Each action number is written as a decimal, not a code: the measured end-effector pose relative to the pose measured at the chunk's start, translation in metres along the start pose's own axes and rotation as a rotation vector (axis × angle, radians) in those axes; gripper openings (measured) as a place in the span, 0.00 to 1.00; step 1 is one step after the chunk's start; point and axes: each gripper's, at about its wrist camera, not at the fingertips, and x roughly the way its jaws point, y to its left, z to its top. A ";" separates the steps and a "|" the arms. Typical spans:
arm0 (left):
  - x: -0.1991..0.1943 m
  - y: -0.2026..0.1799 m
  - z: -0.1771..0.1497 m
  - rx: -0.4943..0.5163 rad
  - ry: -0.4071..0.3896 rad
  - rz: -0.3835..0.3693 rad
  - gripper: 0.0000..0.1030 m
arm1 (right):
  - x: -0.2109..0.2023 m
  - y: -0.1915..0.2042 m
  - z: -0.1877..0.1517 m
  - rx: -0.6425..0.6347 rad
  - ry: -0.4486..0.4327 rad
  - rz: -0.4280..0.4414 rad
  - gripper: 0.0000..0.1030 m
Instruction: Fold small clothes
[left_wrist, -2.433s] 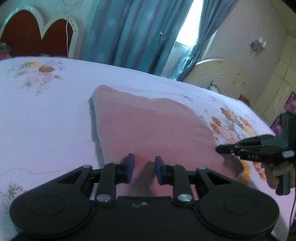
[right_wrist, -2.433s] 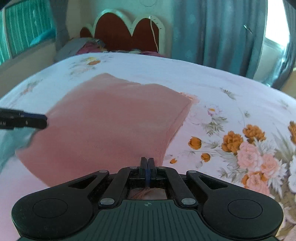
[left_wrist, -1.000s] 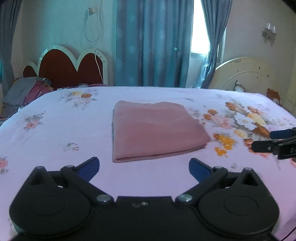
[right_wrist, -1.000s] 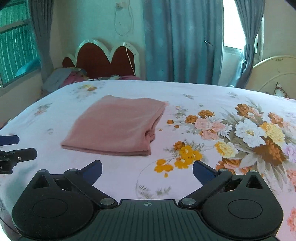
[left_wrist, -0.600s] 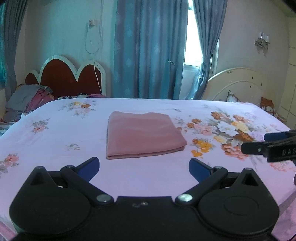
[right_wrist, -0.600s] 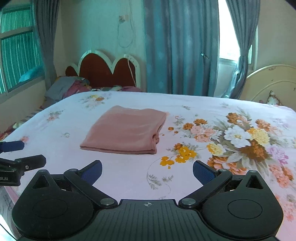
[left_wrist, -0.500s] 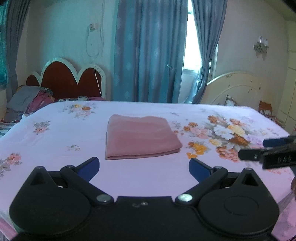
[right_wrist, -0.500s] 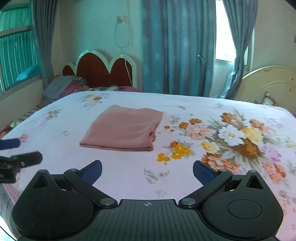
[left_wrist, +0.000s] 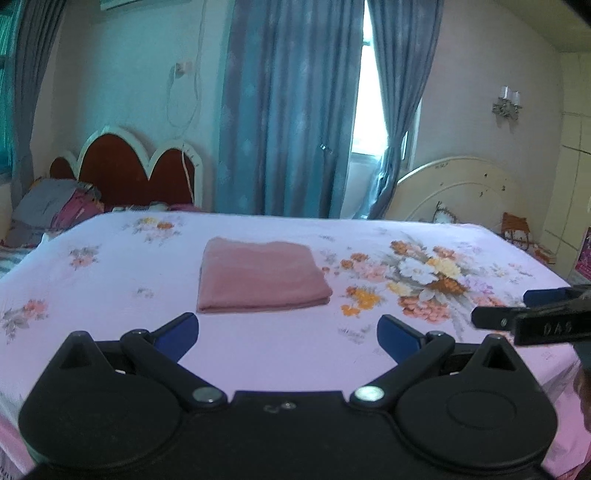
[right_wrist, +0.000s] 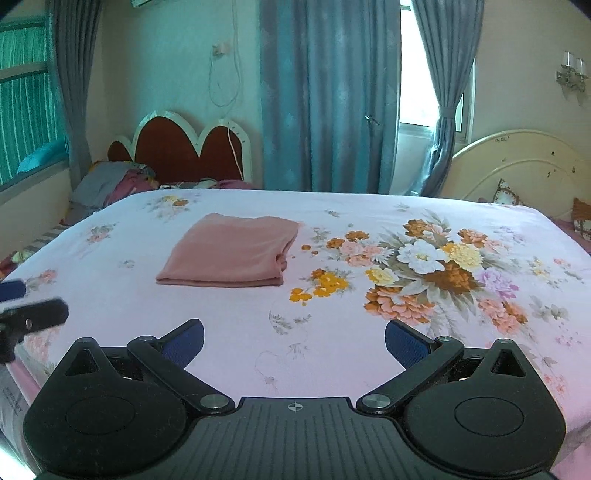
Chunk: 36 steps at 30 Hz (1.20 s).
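A pink garment (left_wrist: 260, 275) lies folded into a flat rectangle in the middle of the flowered bed sheet (left_wrist: 110, 295); it also shows in the right wrist view (right_wrist: 231, 251). My left gripper (left_wrist: 288, 334) is open and empty, well back from the garment near the bed's front edge. My right gripper (right_wrist: 293, 341) is open and empty, also well back. The right gripper's fingers (left_wrist: 532, 317) show at the right edge of the left wrist view, and the left gripper's fingers (right_wrist: 33, 314) show at the left edge of the right wrist view.
A red headboard (left_wrist: 129, 177) and a pile of clothes (left_wrist: 55, 210) stand at the far left. Blue curtains (left_wrist: 288, 110) hang behind the bed. A cream headboard (left_wrist: 461, 192) stands at the far right. A large flower print (right_wrist: 424, 273) marks the sheet's right side.
Both grippers have let go of the garment, opened wide and pulled back from it toward the bed's front edge. The folded garment stays where it lay.
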 end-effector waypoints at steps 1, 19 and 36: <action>-0.001 -0.002 0.000 0.001 -0.004 0.001 1.00 | -0.003 0.001 -0.001 0.001 -0.007 0.001 1.00; -0.006 -0.008 0.003 0.005 -0.024 -0.011 1.00 | -0.010 0.007 0.006 0.001 -0.027 0.004 1.00; -0.008 -0.005 0.005 0.006 -0.028 -0.011 1.00 | -0.009 0.013 0.010 -0.011 -0.035 0.015 1.00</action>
